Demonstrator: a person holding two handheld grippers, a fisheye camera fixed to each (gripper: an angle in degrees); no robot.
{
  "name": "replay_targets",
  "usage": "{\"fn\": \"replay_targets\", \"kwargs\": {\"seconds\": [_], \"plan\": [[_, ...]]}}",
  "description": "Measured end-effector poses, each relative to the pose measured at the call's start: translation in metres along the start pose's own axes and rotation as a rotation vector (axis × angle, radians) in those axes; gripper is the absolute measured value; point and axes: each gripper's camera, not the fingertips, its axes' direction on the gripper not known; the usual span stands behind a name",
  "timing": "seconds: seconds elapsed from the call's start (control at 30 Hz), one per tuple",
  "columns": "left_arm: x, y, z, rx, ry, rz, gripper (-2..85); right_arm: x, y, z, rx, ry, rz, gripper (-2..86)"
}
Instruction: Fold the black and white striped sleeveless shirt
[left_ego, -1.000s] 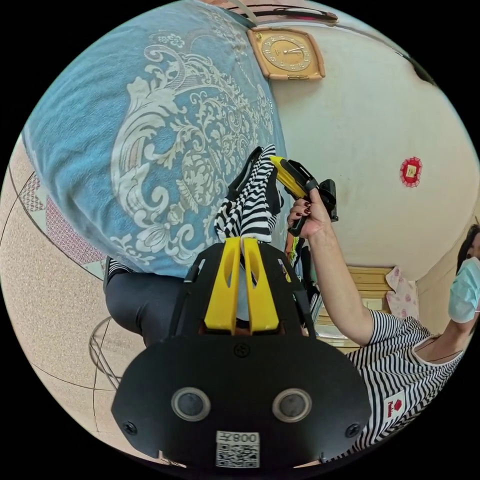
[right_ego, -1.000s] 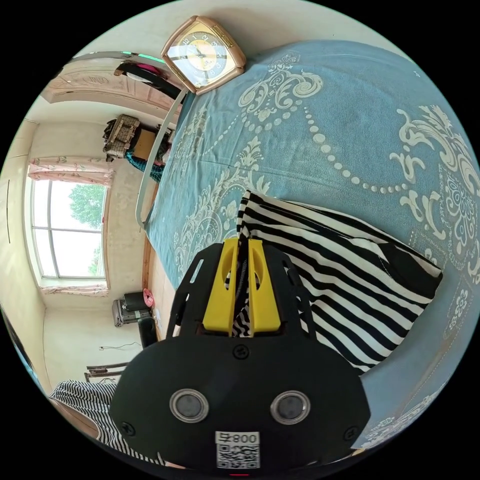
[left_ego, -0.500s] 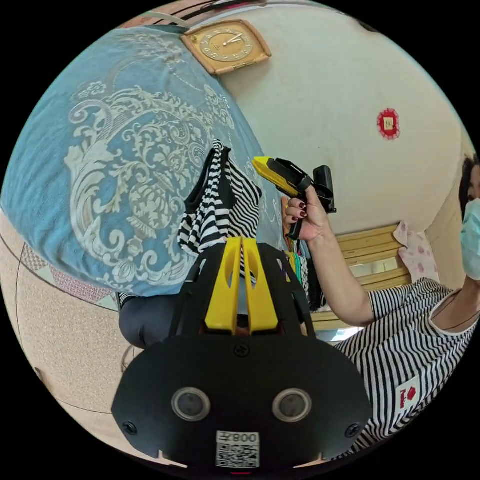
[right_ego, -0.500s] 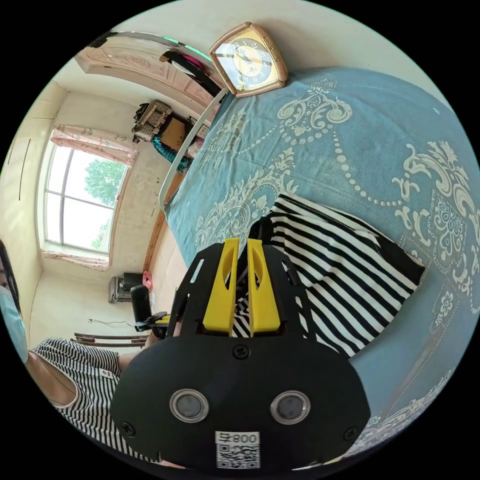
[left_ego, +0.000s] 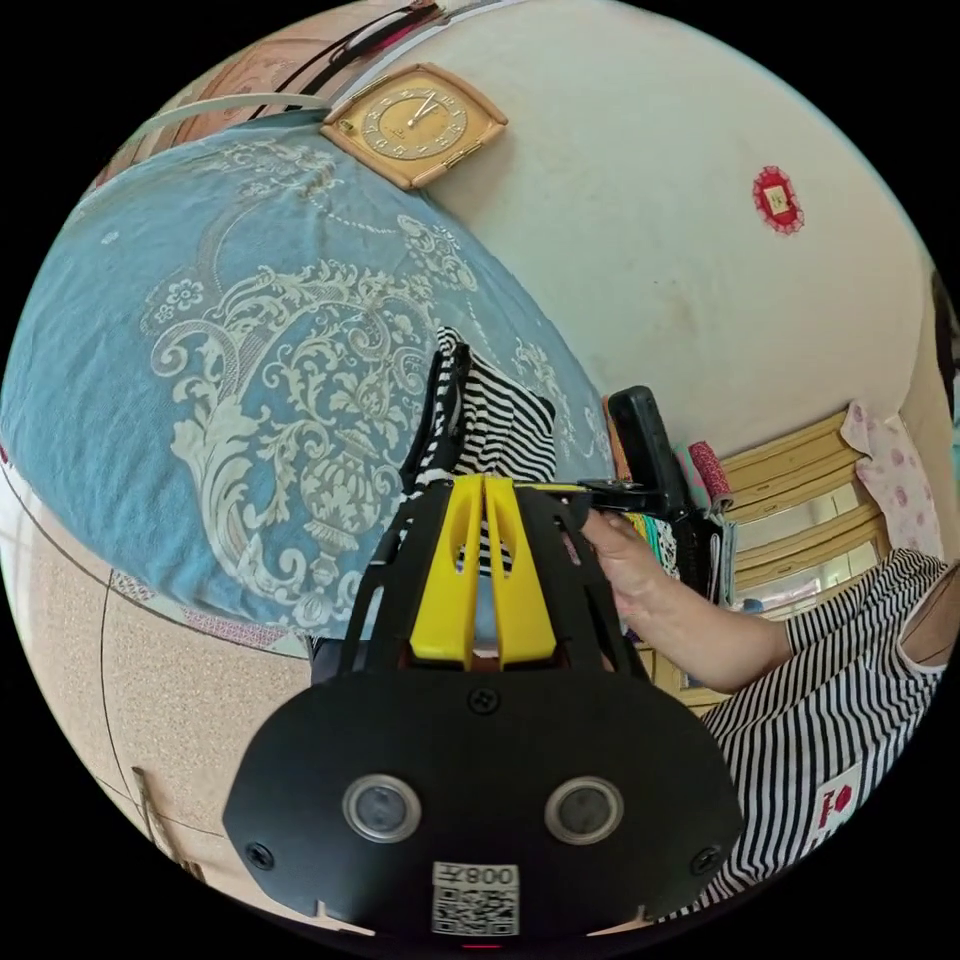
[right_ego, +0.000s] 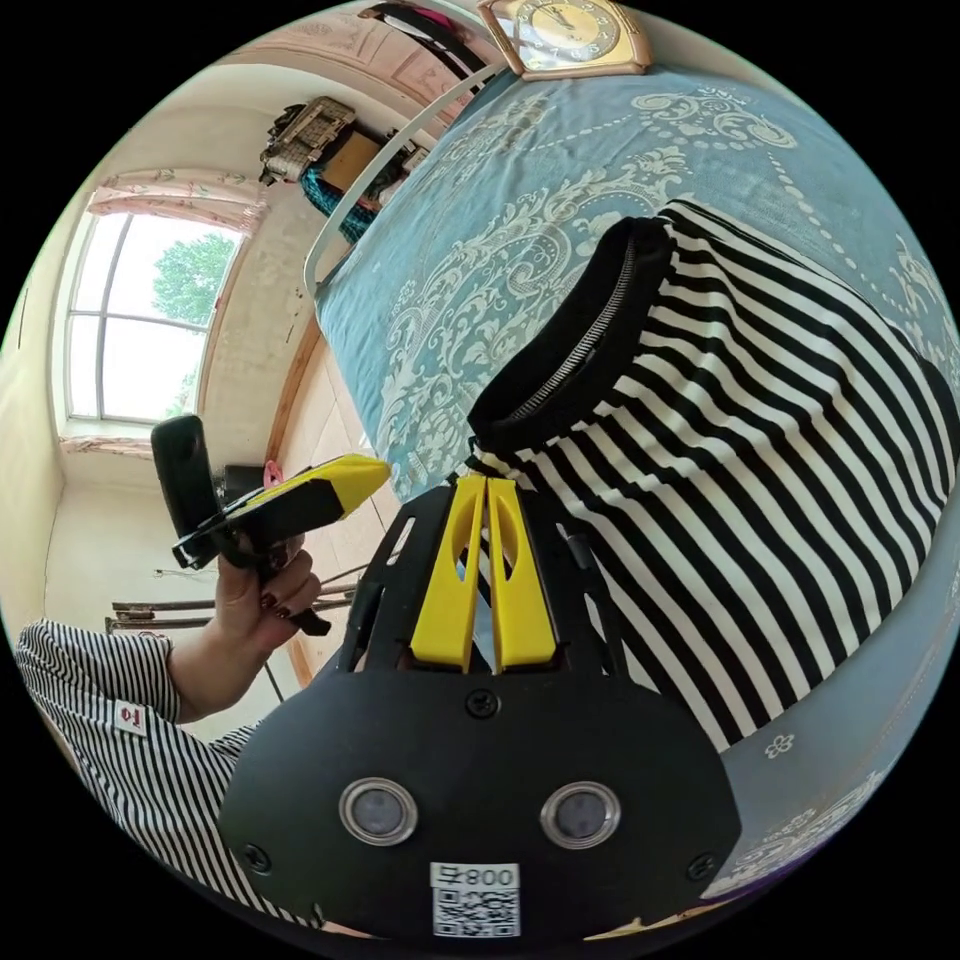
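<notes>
We see the folded striped sleeveless shirt (right_ego: 760, 440) lying on the blue bedspread (right_ego: 520, 250) near the bed's edge. The right gripper (right_ego: 486, 480) holds its jaws together at the shirt's black trim; whether they pinch the fabric cannot be told. The left gripper (left_ego: 484, 480) has its jaws closed together, gripping nothing that we can see.

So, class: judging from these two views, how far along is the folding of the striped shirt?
Done: the striped shirt lies as a compact folded bundle on the blue bedspread, black collar outward. In hand: nothing clearly gripped; the right hand-held gripper sits closed at its edge, the left hand-held gripper is held clear. Left: probably only tidying.
</notes>
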Motion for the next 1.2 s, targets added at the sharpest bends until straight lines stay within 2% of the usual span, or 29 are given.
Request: {"fn": "replay_targets", "kwargs": {"seconds": [0.27, 0.37, 0.47, 0.57, 0.63, 0.73, 0.83, 0.97, 1.1, 1.2], "plan": [[-0.013, -0.021, 0.043, -0.086, -0.148, -0.005, 0.1, -0.008, 0.026, -0.017, 0.053, -0.038, 0.015, 0.1], [-0.011, -0.019, 0.041, -0.073, -0.144, -0.001, 0.1, -0.012, 0.055, -0.034, 0.084, -0.033, 0.002, 0.1], [-0.001, -0.014, 0.042, -0.066, -0.132, 0.031, 0.1, -0.006, 0.084, -0.028, 0.058, 0.008, 0.033, 0.1], [0.001, -0.013, 0.053, -0.112, -0.21, 0.035, 0.1, 0.005, 0.108, -0.01, 0.026, 0.008, 0.083, 0.1], [0.009, -0.015, 0.049, -0.074, -0.2, 0.048, 0.1, 0.006, 0.119, -0.012, 0.047, -0.044, 0.108, 0.1], [0.035, -0.023, 0.048, -0.03, -0.21, 0.145, 0.1, -0.001, 0.133, -0.029, 0.116, -0.018, 0.098, 0.1], [0.045, -0.042, 0.078, -0.106, -0.154, 0.189, 0.1, 0.007, 0.146, -0.041, 0.17, 0.005, 0.133, 0.1], [0.035, -0.059, 0.115, -0.198, -0.288, 0.2, 0.1, 0.03, 0.175, -0.027, 0.13, 0.058, 0.228, 0.1], [0.03, -0.061, 0.101, -0.125, -0.222, 0.126, 0.2, 0.038, 0.198, -0.018, 0.165, -0.021, 0.252, 0.0], [0.041, -0.066, 0.099, -0.097, -0.168, 0.156, 0.2, 0.031, 0.205, -0.011, 0.154, -0.015, 0.233, 0.0]]}}
